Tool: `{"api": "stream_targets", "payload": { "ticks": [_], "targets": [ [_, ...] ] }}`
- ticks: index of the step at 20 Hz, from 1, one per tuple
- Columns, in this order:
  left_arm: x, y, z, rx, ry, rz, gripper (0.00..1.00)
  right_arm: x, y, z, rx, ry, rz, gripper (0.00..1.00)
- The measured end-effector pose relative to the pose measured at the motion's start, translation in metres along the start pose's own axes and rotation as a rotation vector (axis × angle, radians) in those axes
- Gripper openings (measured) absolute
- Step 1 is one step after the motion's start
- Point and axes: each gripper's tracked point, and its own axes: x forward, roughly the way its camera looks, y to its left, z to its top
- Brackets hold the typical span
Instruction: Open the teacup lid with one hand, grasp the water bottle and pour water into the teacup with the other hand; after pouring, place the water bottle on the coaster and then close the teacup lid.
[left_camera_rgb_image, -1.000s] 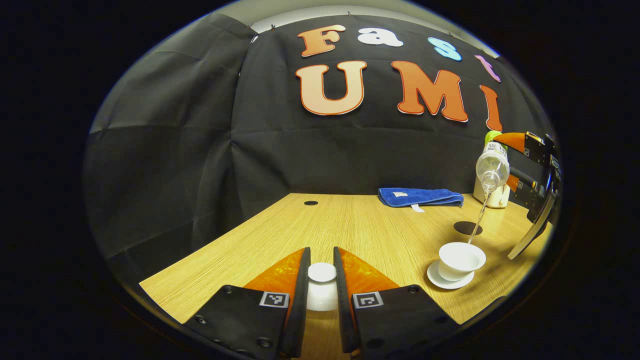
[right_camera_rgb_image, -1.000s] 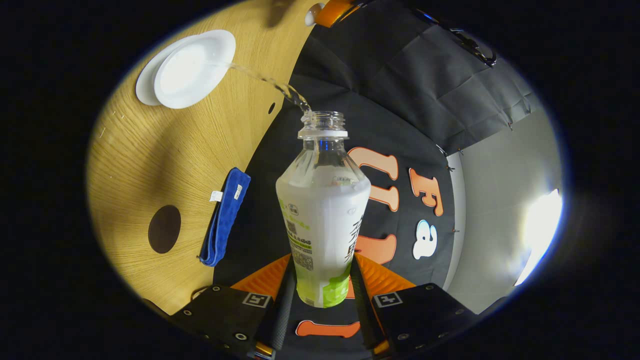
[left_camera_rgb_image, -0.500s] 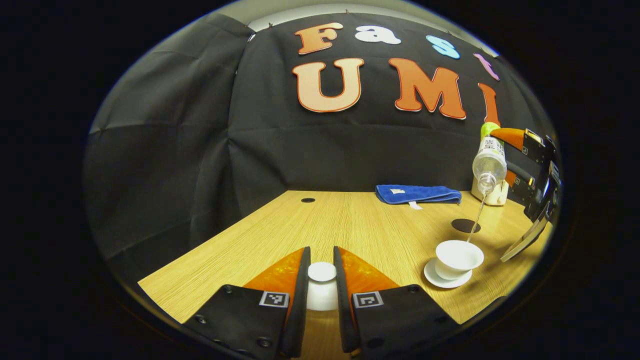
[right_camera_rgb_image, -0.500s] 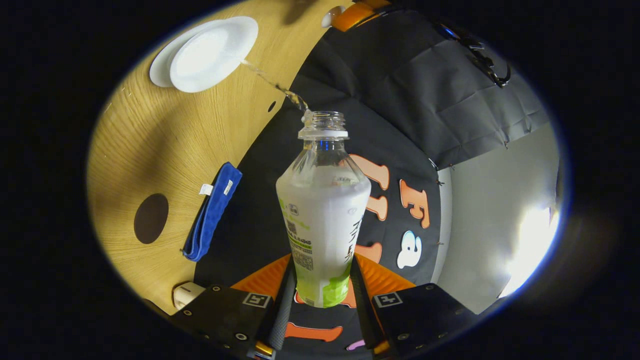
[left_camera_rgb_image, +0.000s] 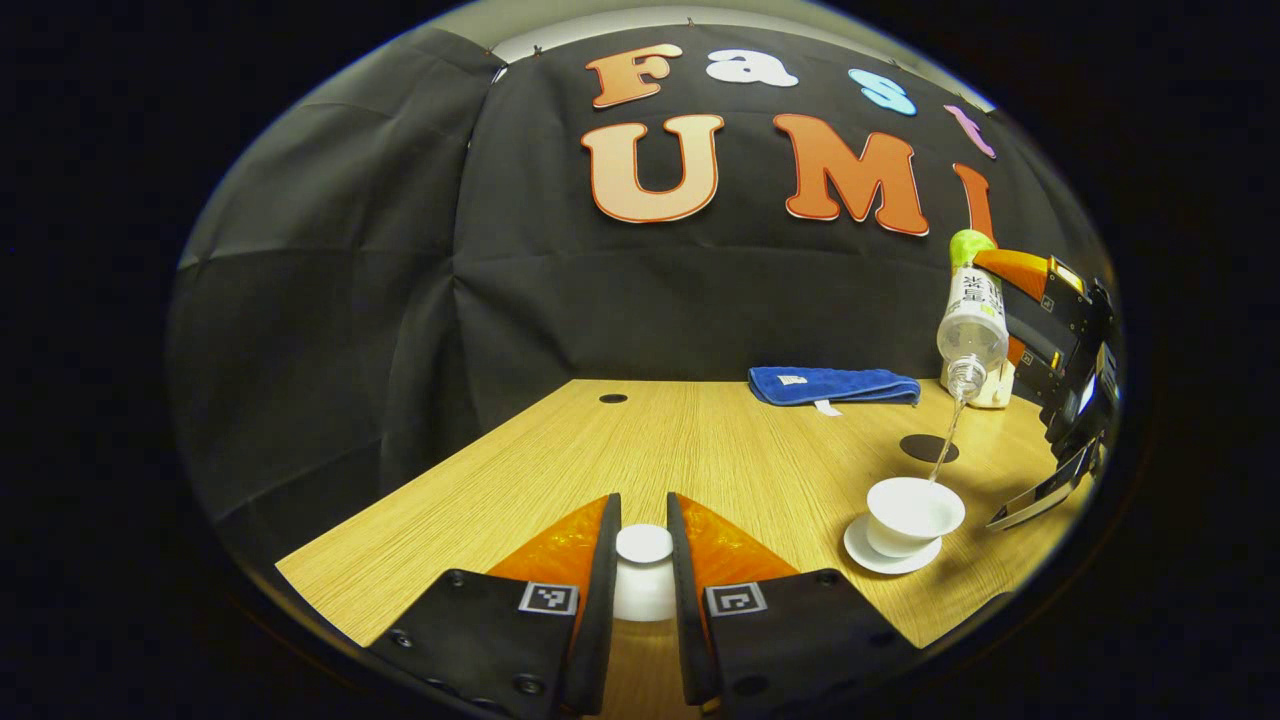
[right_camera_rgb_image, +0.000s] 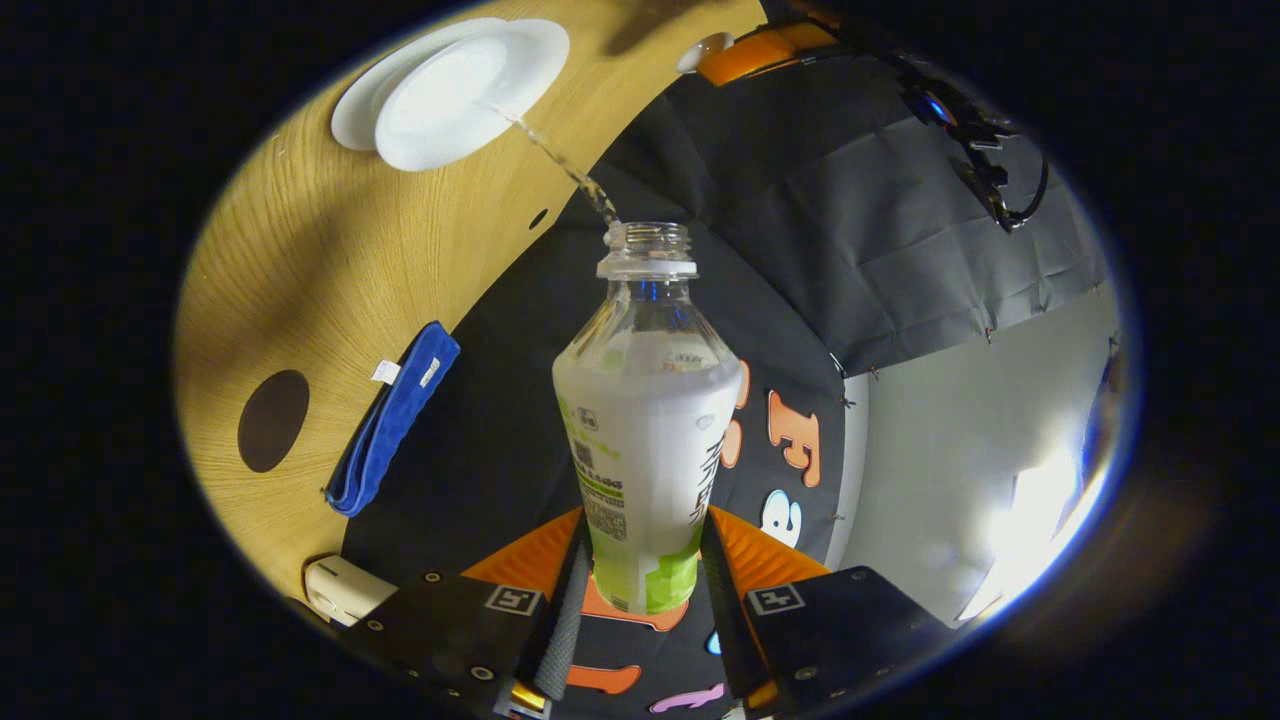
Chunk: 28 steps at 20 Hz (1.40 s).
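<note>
**Water goes into the cup**

In the left gripper view, the left hand-held gripper (left_camera_rgb_image: 644, 590) is at the bottom. Its two fingers squeeze the white lid (left_camera_rgb_image: 644, 545) of the cup by the round knob on top. The lid is above the wooden worktop (left_camera_rgb_image: 700, 450). Off to the right, the white cup (left_camera_rgb_image: 914, 510) sits on its white saucer (left_camera_rgb_image: 862, 553) with no lid on it. Above the cup is the water bottle (left_camera_rgb_image: 972, 318), tipped over with its mouth pointing down. A thin stream of water (left_camera_rgb_image: 943, 446) falls from the bottle to the rim of the cup. The right hand-held gripper (left_camera_rgb_image: 1010, 300) holds the bottle near its green end. Behind the cup is a dark round coaster (left_camera_rgb_image: 928, 448) with nothing on it. Farther back lies a folded blue cloth (left_camera_rgb_image: 833, 385), and a small white box (left_camera_rgb_image: 993, 392) stands behind the bottle.

In the right gripper view, the right hand-held gripper (right_camera_rgb_image: 640, 590) is clenched on the water bottle (right_camera_rgb_image: 645, 420) — one finger on each side, low down by the green part. The bottle has no cap. Water (right_camera_rgb_image: 560, 160) runs from its mouth to the cup (right_camera_rgb_image: 470, 95) at the top. The coaster (right_camera_rgb_image: 272, 420) is on the left of the worktop (right_camera_rgb_image: 300, 270), well apart from the cup. The blue cloth (right_camera_rgb_image: 392, 418) lies beside it, and the white box (right_camera_rgb_image: 345, 590) is at the bottom. The left hand-held gripper (right_camera_rgb_image: 745, 52) shows at the top edge — the lid (right_camera_rgb_image: 700, 50) is in it.
</note>
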Motion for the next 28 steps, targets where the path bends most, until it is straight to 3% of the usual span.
{"api": "stream_targets", "payload": {
  "ticks": [3, 8, 13, 14, 23, 28],
  "targets": [
    [0.0, -0.001, 0.001, 0.002, 0.001, -0.003, 0.33, 0.002, 0.003, 0.001, -0.022, -0.014, -0.01, 0.63],
    [0.0, -0.005, 0.001, 0.004, -0.003, -0.006, 0.31, 0.001, 0.001, 0.006, -0.025, -0.025, -0.032, 0.57],
    [-0.002, -0.014, 0.004, 0.0, -0.009, -0.025, 0.32, -0.012, 0.015, 0.016, 0.073, -0.026, 0.048, 0.63],
    [-0.003, -0.016, 0.007, -0.003, -0.013, -0.031, 0.31, -0.017, 0.021, 0.021, 0.119, -0.022, 0.082, 0.58],
    [-0.001, -0.04, 0.015, -0.006, -0.028, -0.07, 0.32, -0.025, 0.053, 0.042, 0.651, 0.044, 0.286, 0.6],
    [-0.007, -0.049, 0.015, 0.0, -0.026, -0.072, 0.31, -0.006, 0.073, 0.015, 0.931, 0.156, 0.296, 0.61]
  ]
}}
